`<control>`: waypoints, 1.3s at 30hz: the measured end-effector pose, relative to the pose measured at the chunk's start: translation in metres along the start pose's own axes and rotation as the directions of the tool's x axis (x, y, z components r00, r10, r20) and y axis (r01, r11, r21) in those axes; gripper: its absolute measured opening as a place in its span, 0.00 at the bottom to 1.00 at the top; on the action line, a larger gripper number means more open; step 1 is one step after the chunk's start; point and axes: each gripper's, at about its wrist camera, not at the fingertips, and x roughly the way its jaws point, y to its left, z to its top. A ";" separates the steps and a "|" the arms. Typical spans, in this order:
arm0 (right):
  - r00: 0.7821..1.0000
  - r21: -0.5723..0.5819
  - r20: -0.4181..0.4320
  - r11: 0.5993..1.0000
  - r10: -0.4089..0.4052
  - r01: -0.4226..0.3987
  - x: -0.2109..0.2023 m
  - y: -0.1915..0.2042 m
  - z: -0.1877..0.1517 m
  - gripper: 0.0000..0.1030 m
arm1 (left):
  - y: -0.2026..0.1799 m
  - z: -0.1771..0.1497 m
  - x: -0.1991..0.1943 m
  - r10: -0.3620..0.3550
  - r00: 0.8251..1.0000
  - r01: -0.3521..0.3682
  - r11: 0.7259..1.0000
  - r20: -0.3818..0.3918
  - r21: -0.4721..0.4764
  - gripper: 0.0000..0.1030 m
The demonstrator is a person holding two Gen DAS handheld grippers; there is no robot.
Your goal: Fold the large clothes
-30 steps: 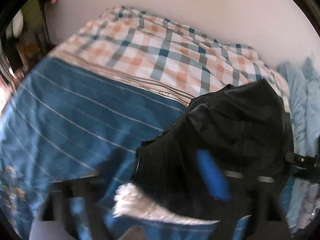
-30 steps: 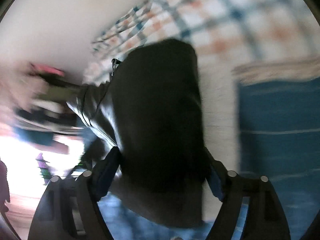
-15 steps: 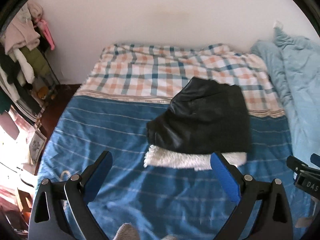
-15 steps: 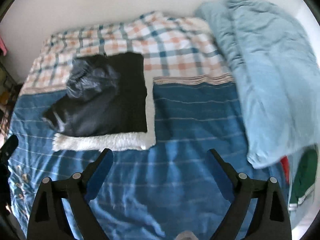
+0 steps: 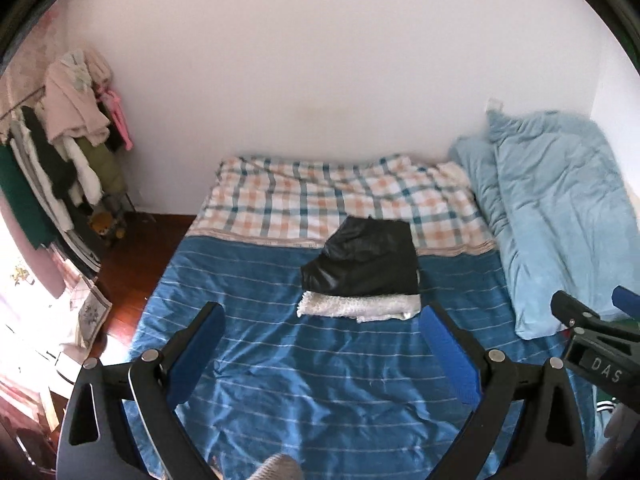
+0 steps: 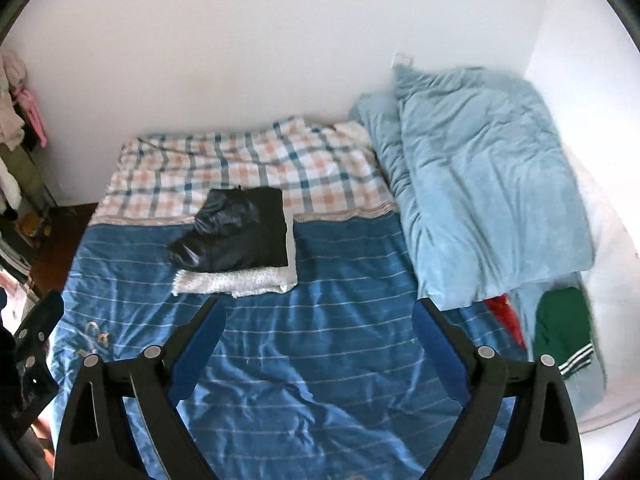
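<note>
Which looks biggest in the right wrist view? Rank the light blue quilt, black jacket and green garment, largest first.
1. Light blue quilt
2. Black jacket
3. Green garment, partly hidden under the quilt, so unsure.

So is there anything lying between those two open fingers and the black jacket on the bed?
Nothing visible. Only bare blue striped sheet lies between both grippers and the folded black jacket; the light blue duvet sits off to the side.

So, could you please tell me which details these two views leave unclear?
- Jacket: folded, so its front and sleeves are tucked out of sight in both views.
- Green garment: right view only, partly under the duvet.
- Red item: mostly hidden by the duvet; type unclear.
- Clothes rack: left view, cut off by the lens edge and too small to sort.
</note>
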 end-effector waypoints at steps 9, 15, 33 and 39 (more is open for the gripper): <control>0.994 -0.022 0.096 0.998 0.054 -0.053 -0.140 -0.035 -0.036 0.93 | 0.000 -0.019 -0.112 -0.003 0.997 0.004 1.000 0.071 -0.019 0.97; 0.987 -0.017 0.147 0.998 0.067 -0.065 -0.194 -0.054 -0.055 0.93 | -0.002 -0.029 -0.148 -0.003 0.994 0.006 1.000 0.108 -0.026 0.97; 0.977 -0.021 0.201 0.997 0.075 -0.072 -0.241 -0.066 -0.059 0.96 | 0.006 -0.035 -0.179 0.018 0.992 -0.013 0.999 0.121 -0.036 0.97; 0.972 -0.021 0.218 0.996 0.084 -0.081 -0.247 -0.064 -0.057 0.96 | 0.011 -0.035 -0.187 0.018 0.990 -0.011 0.999 0.139 -0.046 0.97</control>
